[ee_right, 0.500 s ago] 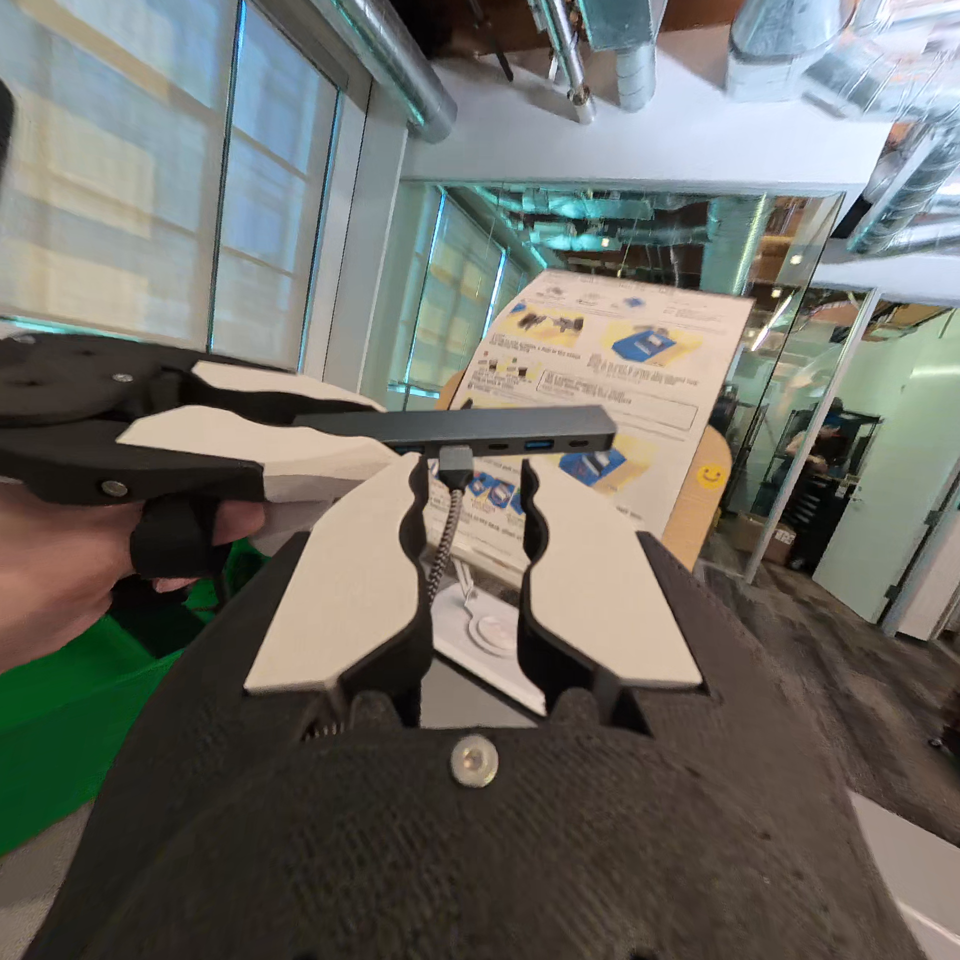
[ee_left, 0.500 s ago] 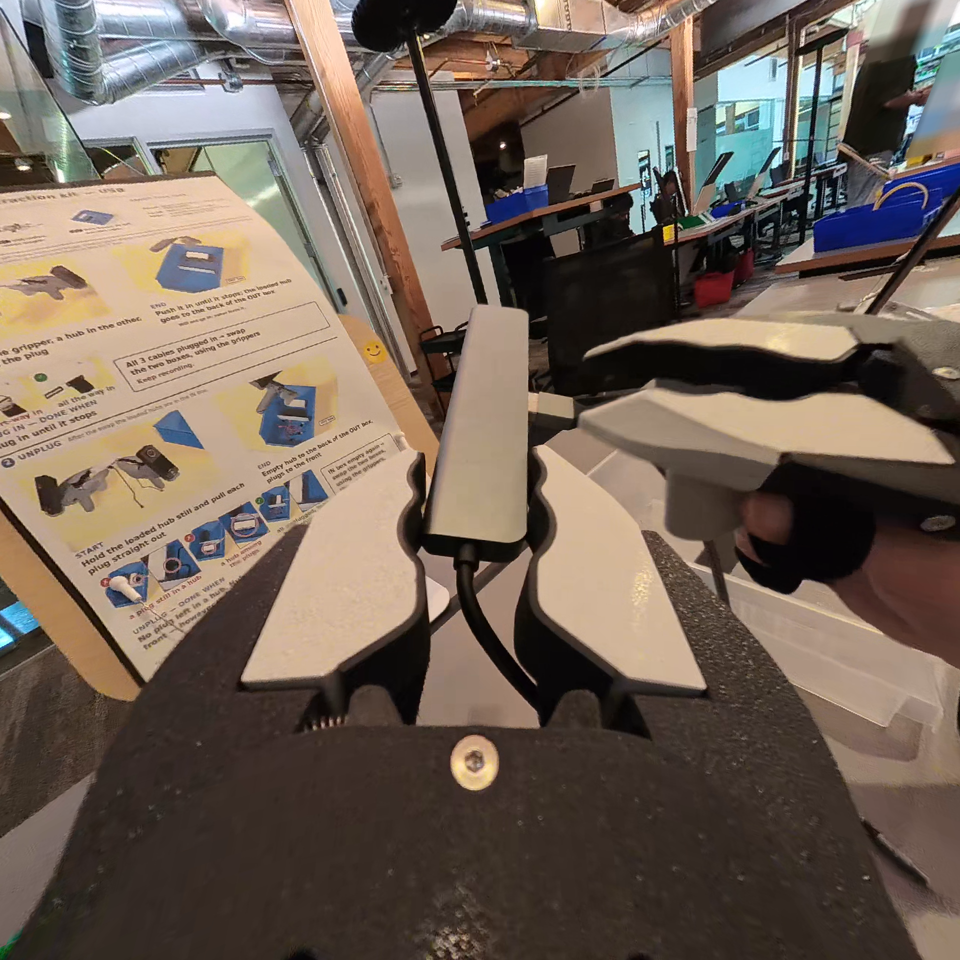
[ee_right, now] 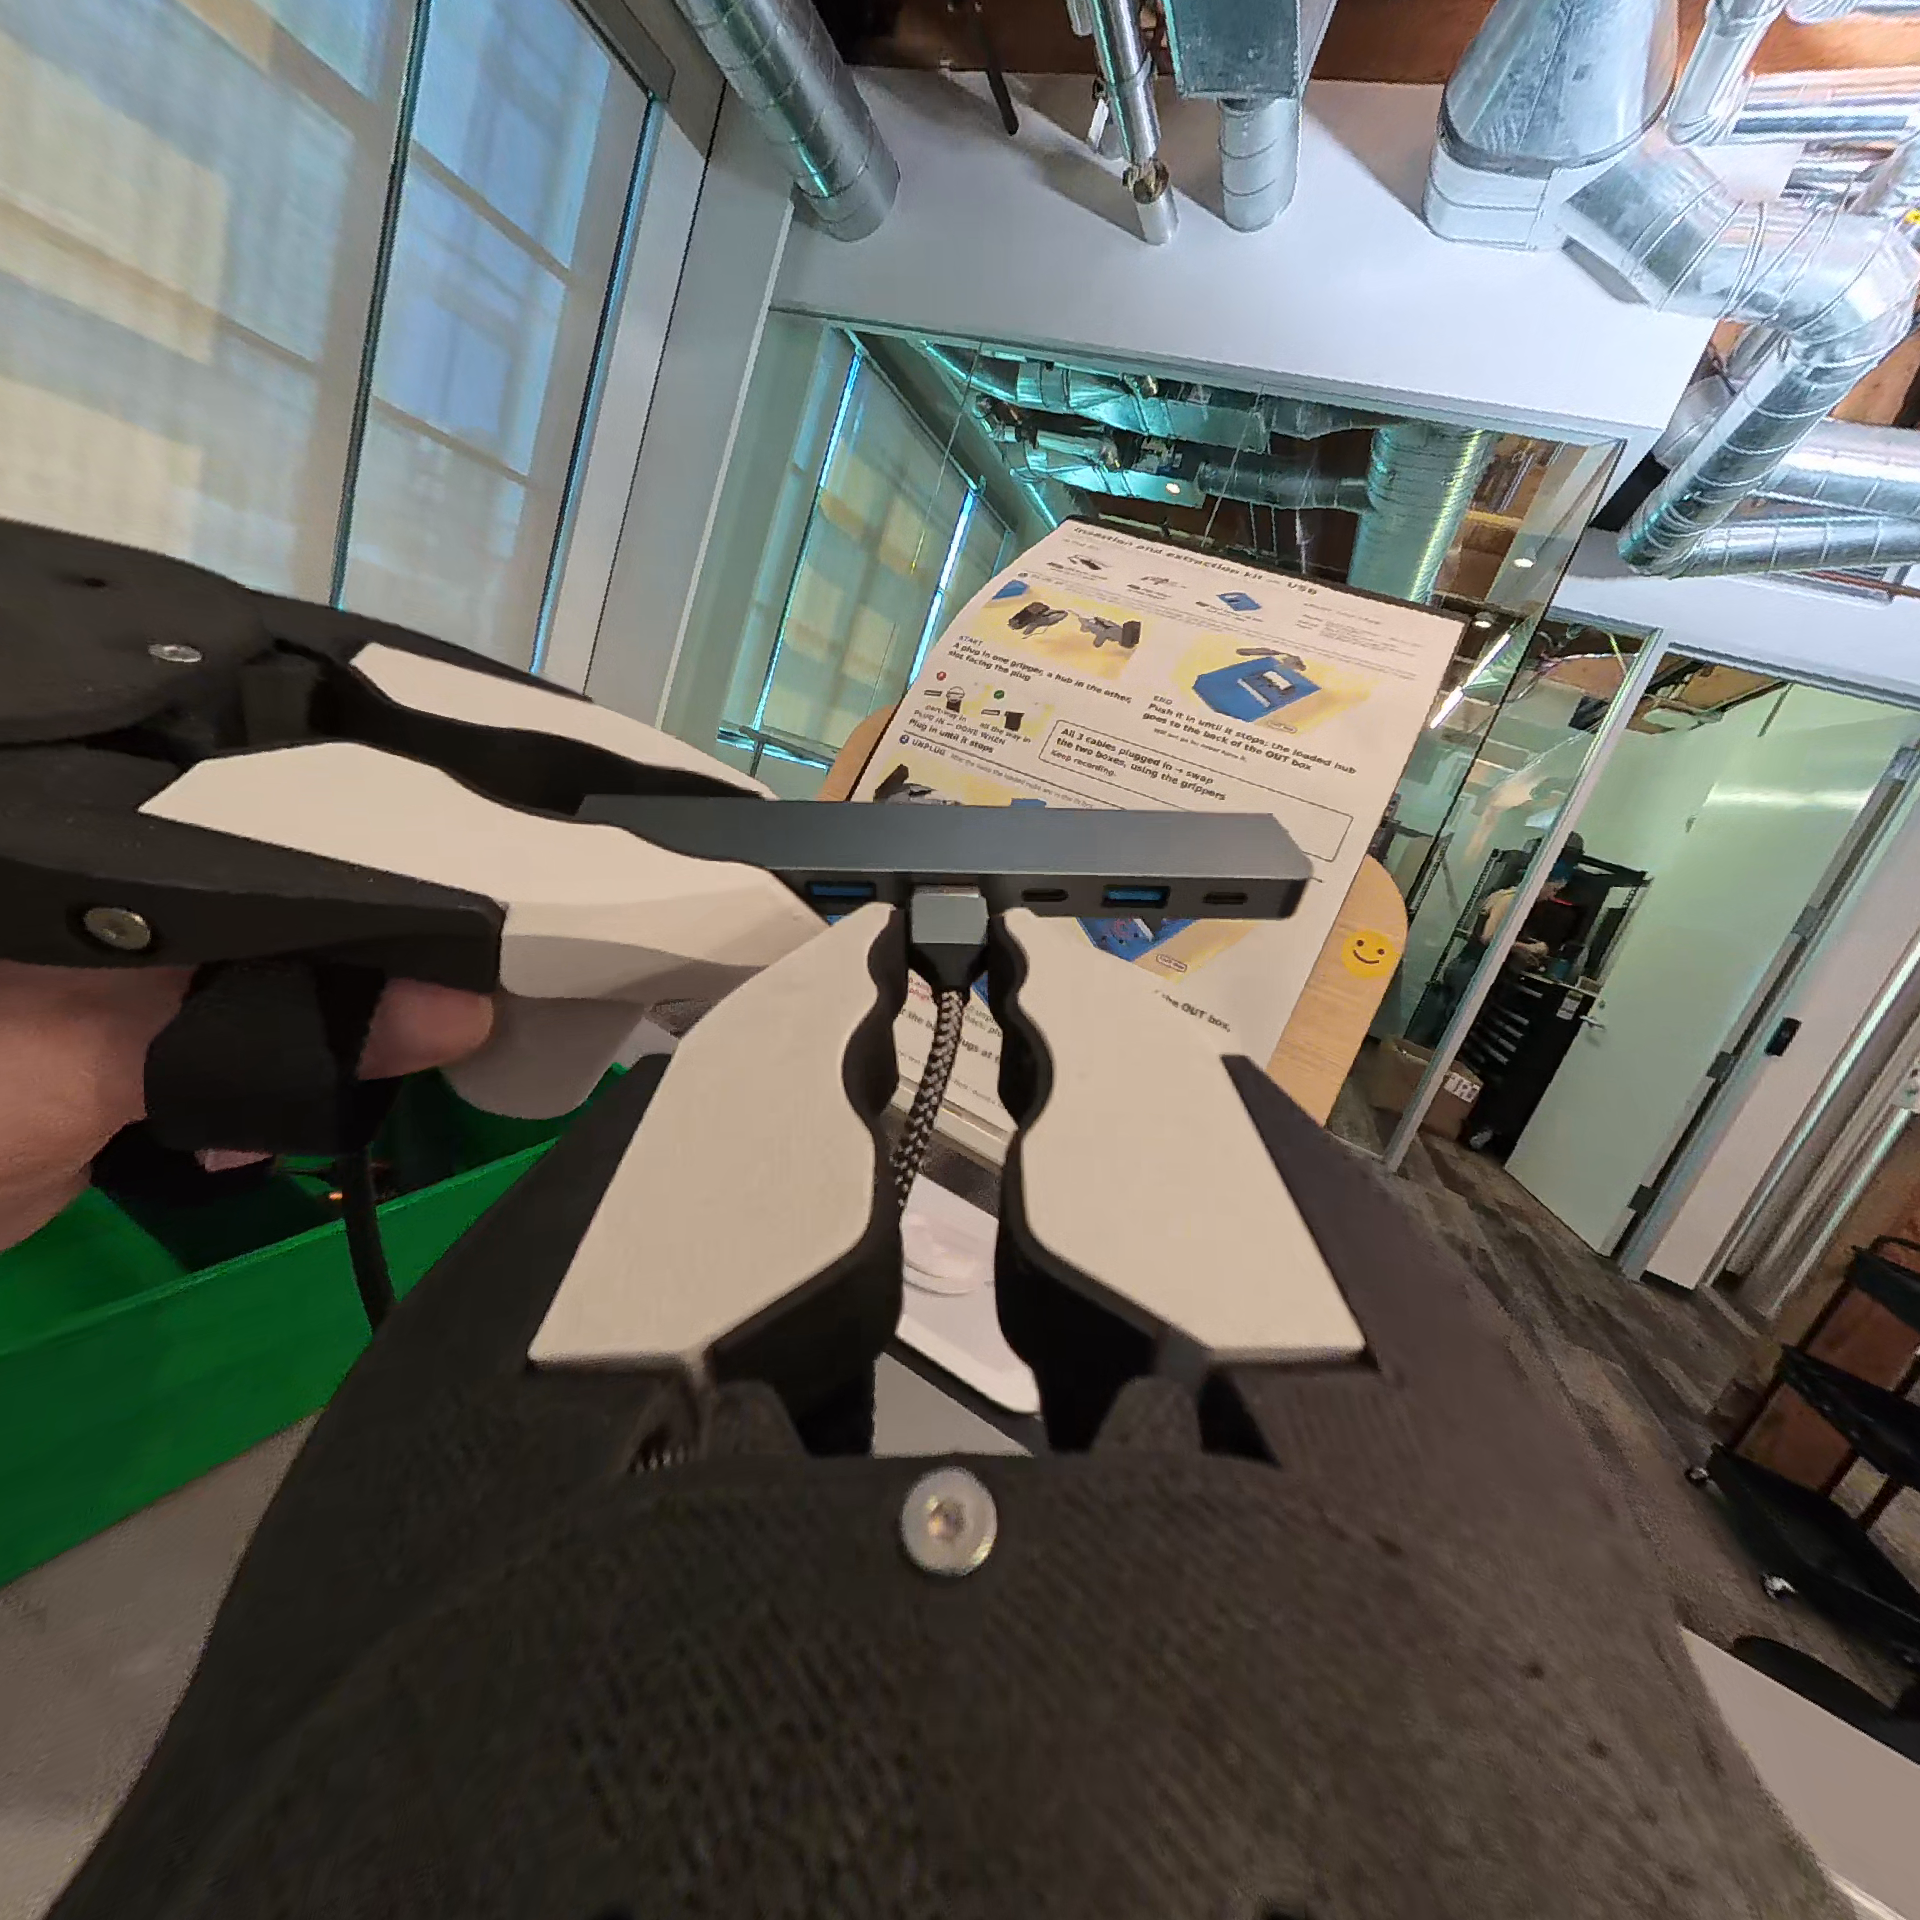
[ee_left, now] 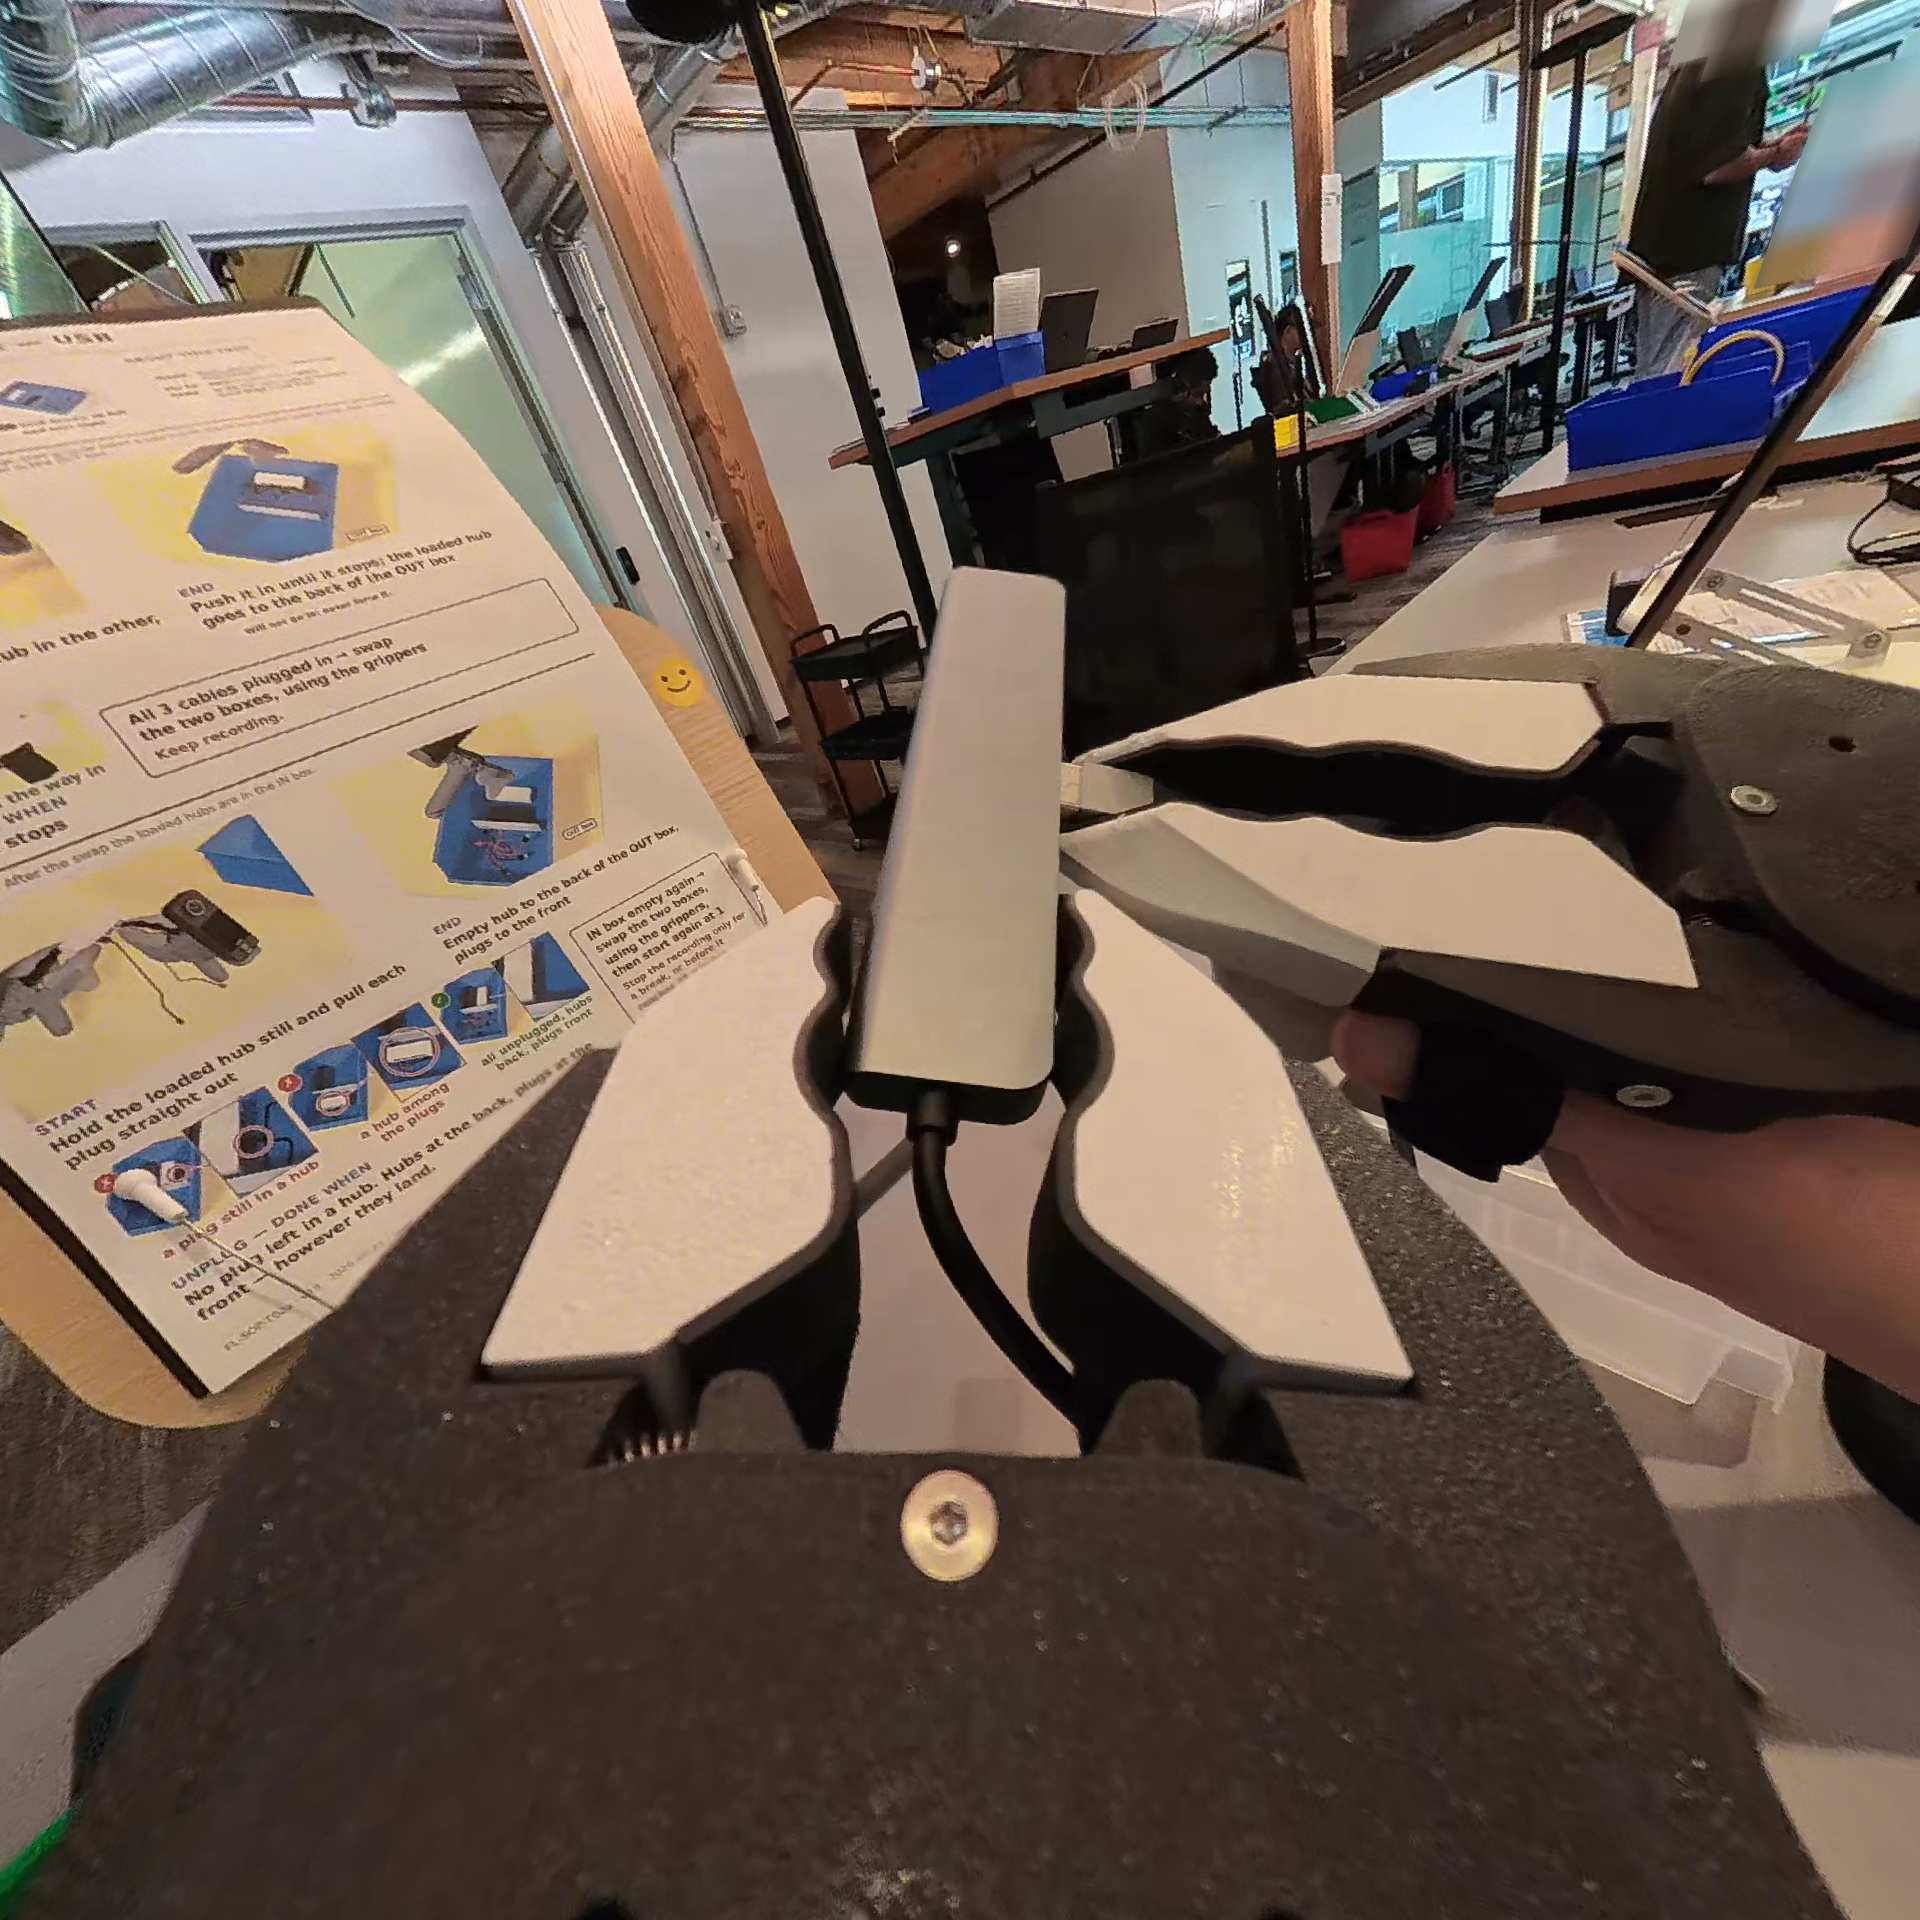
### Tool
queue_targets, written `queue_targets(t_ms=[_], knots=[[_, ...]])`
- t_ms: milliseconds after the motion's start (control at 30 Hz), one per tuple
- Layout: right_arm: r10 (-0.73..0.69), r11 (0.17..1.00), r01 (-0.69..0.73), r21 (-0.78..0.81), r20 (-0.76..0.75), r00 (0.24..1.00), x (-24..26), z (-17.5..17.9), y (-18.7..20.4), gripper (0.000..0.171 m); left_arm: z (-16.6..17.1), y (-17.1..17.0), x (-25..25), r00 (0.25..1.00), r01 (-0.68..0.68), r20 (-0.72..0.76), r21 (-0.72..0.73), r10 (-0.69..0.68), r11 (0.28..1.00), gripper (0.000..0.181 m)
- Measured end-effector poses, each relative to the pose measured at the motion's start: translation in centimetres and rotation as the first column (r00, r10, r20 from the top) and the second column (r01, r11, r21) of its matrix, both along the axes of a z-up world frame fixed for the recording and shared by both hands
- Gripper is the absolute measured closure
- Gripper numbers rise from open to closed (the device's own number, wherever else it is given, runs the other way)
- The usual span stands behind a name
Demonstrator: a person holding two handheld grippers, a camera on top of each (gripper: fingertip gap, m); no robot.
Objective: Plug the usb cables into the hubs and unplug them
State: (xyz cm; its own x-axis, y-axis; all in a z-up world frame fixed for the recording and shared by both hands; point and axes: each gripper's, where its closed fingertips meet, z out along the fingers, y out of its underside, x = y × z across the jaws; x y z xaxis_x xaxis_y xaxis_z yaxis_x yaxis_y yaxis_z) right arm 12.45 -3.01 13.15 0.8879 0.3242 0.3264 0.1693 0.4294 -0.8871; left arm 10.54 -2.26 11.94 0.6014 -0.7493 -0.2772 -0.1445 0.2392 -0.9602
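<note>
My left gripper (ee_left: 951, 966) is shut on a slim grey USB hub (ee_left: 971, 831) and holds it in the air, pointing away, with its black lead (ee_left: 961, 1236) running back between the fingers. My right gripper (ee_right: 943, 951) is shut on a grey USB plug (ee_right: 945, 920) with a braided cable (ee_right: 930, 1081). The plug's metal tip sits in a port on the hub's side (ee_right: 1039, 847). In the left wrist view the right gripper (ee_left: 1081, 805) comes in from the right, holding the plug (ee_left: 1107, 795) at the hub's right edge. In the right wrist view the left gripper (ee_right: 769, 842) comes in from the left.
An instruction poster on a wooden board (ee_left: 312, 810) stands to the left and shows behind the hub in the right wrist view (ee_right: 1195, 707). A green bin (ee_right: 187, 1340) lies low on the left. A clear plastic bin (ee_left: 1621, 1309) lies under the right hand. Desks and blue bins (ee_left: 1673, 416) stand far behind.
Both grippers and the hub have shifted a little in view. The plug now sits closer in against the hub's port, with its body nearer the hub's edge.
</note>
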Motion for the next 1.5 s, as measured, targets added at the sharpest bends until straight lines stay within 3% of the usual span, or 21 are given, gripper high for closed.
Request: queue_targets(t_ms=[100, 167, 200, 267, 300, 367, 433, 500, 567, 700, 800, 933, 1100, 1300, 1400, 1500], knots=[[0.003, 1.0, -0.003, -0.004, -0.016, 1.0, 0.1, 0.0, -0.2, 0.156, 0.3, 0.5, -0.4, 0.999, -0.02, 0.045, -0.016, 0.021, 1.0, 0.145], [-0.032, 0.999, 0.033, 0.035, -0.018, 0.999, 0.3, 0.4, -0.6, 0.156, 1.1, 2.4, -2.9, 0.987, -0.143, 0.079, 0.02, 0.141, 0.989, 0.145], [-0.041, 0.998, 0.041, 0.043, -0.007, 0.999, 0.2, 0.6, -0.8, 0.156, 1.4, 2.8, -3.7, 0.988, -0.129, 0.091, 0.003, 0.129, 0.992, 0.145], [-0.024, 0.999, 0.024, 0.03, -0.001, 1.0, -0.1, 0.6, -0.8, 0.156, 2.1, 1.9, -3.8, 0.988, 0.055, 0.151, -0.077, -0.043, 0.995, 0.145], [-0.011, 1.0, 0.011, 0.014, 0.002, 1.0, -0.1, 0.6, -0.7, 0.156, 2.5, 1.8, -4.2, 0.978, 0.086, 0.198, -0.112, -0.062, 0.99, 0.146], [0.027, 0.999, -0.025, -0.043, 0.039, 0.999, 0.0, 0.4, -0.1, 0.156, 3.3, 1.6, -4.8, 0.973, 0.104, 0.219, -0.113, -0.077, 0.988, 0.146], [0.138, 0.973, -0.106, -0.205, 0.15, 0.979, -0.7, -1.5, 0.7, 0.156, 4.0, 2.0, -6.2, 0.982, 0.02, 0.187, -0.068, -0.007, 0.998, 0.145], [0.409, 0.838, -0.274, -0.472, 0.212, 0.887, -2.8, -6.0, 0.0, 0.156, 4.6, 2.2, -7.7, 0.987, -0.057, 0.146, -0.019, 0.059, 0.998, 0.145], [0.585, 0.678, -0.319, -0.662, 0.225, 0.779, -4.1, -10.9, -1.0, 0.156, 5.1, 2.1, -8.8, 0.987, -0.099, 0.126, 0.0, 0.098, 0.995, 0.145], [0.745, 0.484, -0.16, -0.86, 0.309, 0.592, -4.9, -20.4, -2.1, 0.156, 6.0, 1.2, -9.4, 0.988, -0.07, 0.139, -0.001, 0.069, 0.998, 0.145], [0.81, 0.416, -0.065, -0.907, 0.337, 0.481, -5.3, -24.1, -3.6, 0.155, 6.2, 0.5, -9.1, 0.99, -0.029, 0.139, -0.012, 0.03, 1.0, 0.145], [0.806, 0.453, -0.036, -0.891, 0.392, 0.444, -5.3, -24.1, -4.0, 0.145, 5.8, 0.7, -8.7, 0.993, -0.024, 0.112, -0.016, 0.026, 1.0, 0.145], [0.77, 0.548, -0.1, -0.831, 0.454, 0.448, -4.2, -20.1, -4.5, 0.122, 5.2, 0.7, -8.2, 0.996, 0.01, 0.088, -0.05, -0.005, 0.999, 0.145], [0.662, 0.703, -0.052, -0.709, 0.626, 0.413, -1.3, -15.9, -6.8, 0.095, 5.5, 0.4, -9.2, 0.995, 0.035, 0.092, -0.072, -0.028, 0.997, 0.145], [0.617, 0.708, 0.122, -0.695, 0.694, 0.372, 1.1, -17.8, -8.0, 0.09, 6.1, 0.2, -10.1, 0.991, 0.053, 0.124, -0.085, -0.043, 0.995, 0.145], [0.615, 0.725, 0.223, -0.652, 0.758, 0.216, 3.2, -21.9, -11.2, 0.089, 6.7, -0.4, -10.6, 0.984, 0.098, 0.158, -0.09, -0.083, 0.991, 0.145]])
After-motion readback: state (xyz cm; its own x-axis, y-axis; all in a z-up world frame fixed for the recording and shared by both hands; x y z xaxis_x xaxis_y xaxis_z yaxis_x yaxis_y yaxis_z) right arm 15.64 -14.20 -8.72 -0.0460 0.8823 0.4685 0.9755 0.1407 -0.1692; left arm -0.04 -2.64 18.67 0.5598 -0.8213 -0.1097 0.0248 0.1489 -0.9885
